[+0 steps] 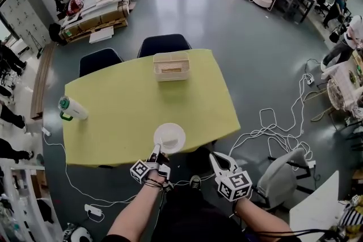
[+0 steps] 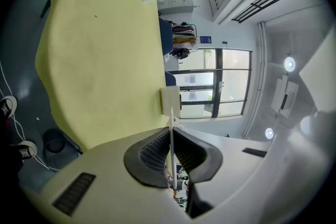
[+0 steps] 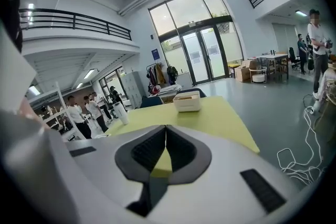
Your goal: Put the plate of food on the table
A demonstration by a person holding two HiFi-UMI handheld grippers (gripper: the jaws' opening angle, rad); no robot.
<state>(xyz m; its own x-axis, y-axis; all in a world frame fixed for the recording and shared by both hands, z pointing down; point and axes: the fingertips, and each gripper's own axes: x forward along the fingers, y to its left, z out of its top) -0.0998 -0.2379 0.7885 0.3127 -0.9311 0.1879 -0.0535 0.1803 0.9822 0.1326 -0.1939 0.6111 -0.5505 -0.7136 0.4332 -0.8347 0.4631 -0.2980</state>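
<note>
A round white plate sits at the near edge of the yellow table, partly past the rim; I make out no food on it. My left gripper is shut on the plate's near rim. In the left gripper view the plate shows edge-on as a thin white line pinched between the dark pads of the left gripper, with the table ahead. My right gripper hangs off the table's near side, right of the plate. The right gripper is shut with nothing in it.
A white slatted box stands at the table's far side and a bottle with a green cap lies at its left end. Two dark chairs are behind the table. Cables and a grey chair are to the right.
</note>
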